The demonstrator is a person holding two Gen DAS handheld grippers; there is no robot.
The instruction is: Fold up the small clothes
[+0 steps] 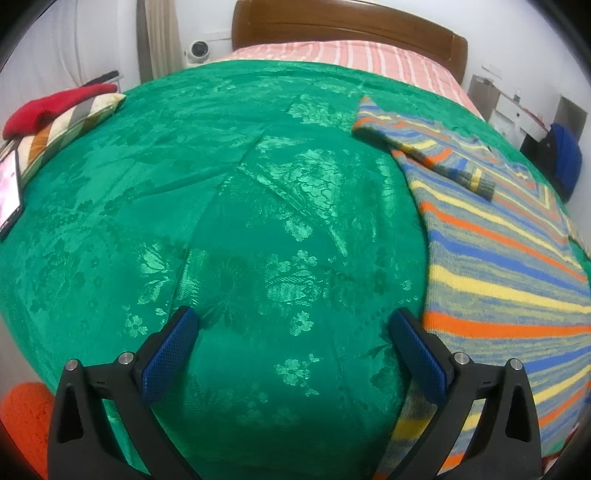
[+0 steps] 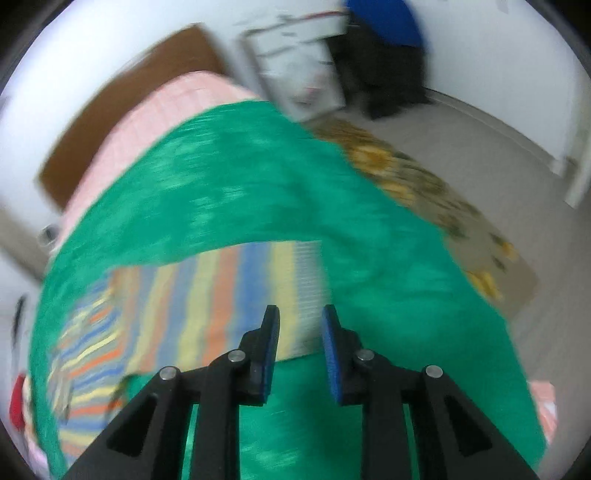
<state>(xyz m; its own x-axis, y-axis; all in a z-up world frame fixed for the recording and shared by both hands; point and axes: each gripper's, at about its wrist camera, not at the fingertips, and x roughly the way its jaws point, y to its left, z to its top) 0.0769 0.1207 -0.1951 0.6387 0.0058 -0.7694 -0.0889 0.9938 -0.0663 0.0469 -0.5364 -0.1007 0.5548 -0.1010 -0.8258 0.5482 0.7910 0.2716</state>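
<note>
A striped knit sweater (image 1: 491, 258) in orange, blue, yellow and grey lies flat on the green bedspread (image 1: 240, 206), at the right of the left wrist view, with one sleeve (image 1: 428, 147) folded across its top. My left gripper (image 1: 295, 325) is wide open and empty over bare bedspread, its right finger at the sweater's left edge. In the blurred right wrist view the sweater (image 2: 207, 295) lies ahead. My right gripper (image 2: 300, 317) is open and empty, its tips just above the sweater's ribbed hem (image 2: 308, 291).
A striped pillow (image 1: 62, 129) with a red cloth (image 1: 48, 107) on it and a phone (image 1: 9, 192) lie at the bed's left edge. A wooden headboard (image 1: 347, 29) stands at the far end. A patterned rug (image 2: 424, 192) and white furniture (image 2: 295, 62) are beside the bed.
</note>
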